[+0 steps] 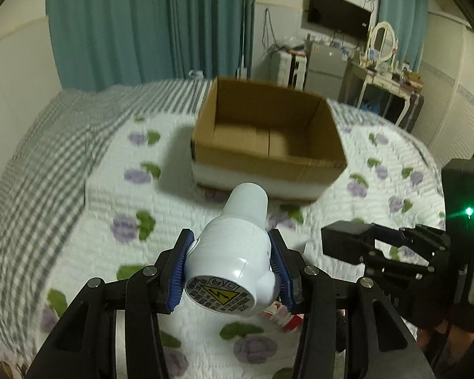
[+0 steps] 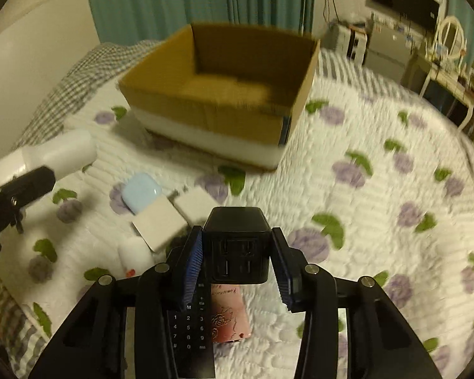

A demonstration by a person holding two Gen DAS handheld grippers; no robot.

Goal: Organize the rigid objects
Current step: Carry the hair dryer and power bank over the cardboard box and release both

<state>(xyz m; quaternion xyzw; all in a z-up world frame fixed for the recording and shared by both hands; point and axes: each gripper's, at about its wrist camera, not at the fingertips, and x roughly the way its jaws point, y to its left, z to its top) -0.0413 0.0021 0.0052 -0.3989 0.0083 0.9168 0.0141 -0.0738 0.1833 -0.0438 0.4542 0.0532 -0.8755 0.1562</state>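
- Low centre of left wrist view: left gripper [image 1: 232, 268] pinching a glossy white plastic device [image 1: 233, 252], rounded body, round warning label with yellow lightning triangle on its near end.
- Low centre of right wrist view: right gripper [image 2: 237, 259] clamped on a black cube adapter [image 2: 237, 243], socket slots facing the camera.
- Upper centre of both views: open brown cardboard box [image 2: 224, 85], white band along its base, resting on floral quilt [image 2: 363, 221].
- Left of centre in right wrist view: pale blue case [image 2: 139, 194], two white blocks [image 2: 161, 225] beside it.
- Bottom centre: black remote [image 2: 189, 331], pink card [image 2: 230, 315].
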